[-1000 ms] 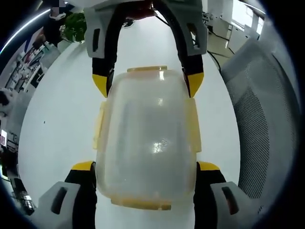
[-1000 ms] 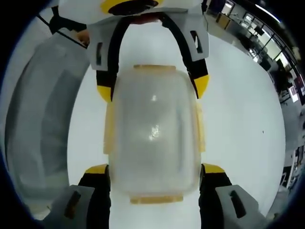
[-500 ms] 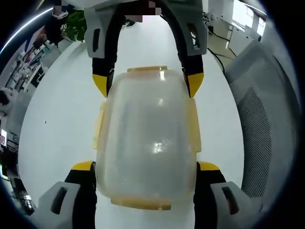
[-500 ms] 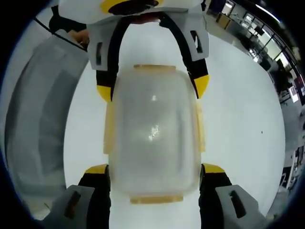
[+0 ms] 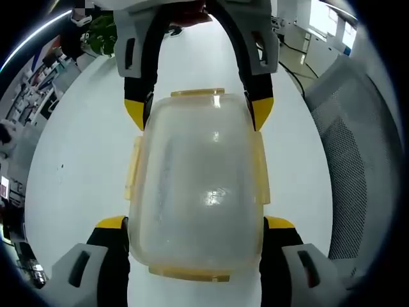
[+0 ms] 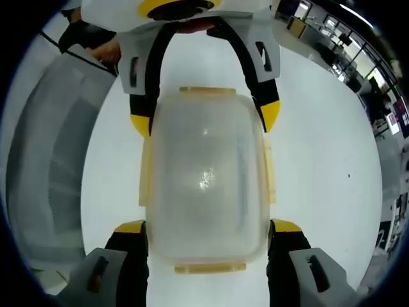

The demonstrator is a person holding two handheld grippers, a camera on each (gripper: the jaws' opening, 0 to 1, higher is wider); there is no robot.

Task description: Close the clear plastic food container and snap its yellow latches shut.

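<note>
The clear plastic food container (image 5: 195,185) lies lengthwise between both grippers, lid on, over a white table (image 5: 77,147). Pale yellow latches (image 5: 132,169) run along its two long sides and both short ends. My left gripper (image 5: 195,224) has its yellow-tipped jaws against the container's near end, one on each side. My right gripper (image 5: 198,110) clamps the far end the same way. In the right gripper view the container (image 6: 204,179) sits between the right gripper (image 6: 208,226) below and the left gripper (image 6: 205,118) above.
A grey mesh chair (image 5: 358,179) stands close beside the table and also shows as the chair back (image 6: 51,166) in the right gripper view. A person's hand (image 6: 105,51) is behind the left gripper. A green plant (image 5: 102,35) and office desks lie beyond the table.
The chair and room have drifted slightly in both views, so the cameras moved. The container and both grippers keep the same places relative to each other.
</note>
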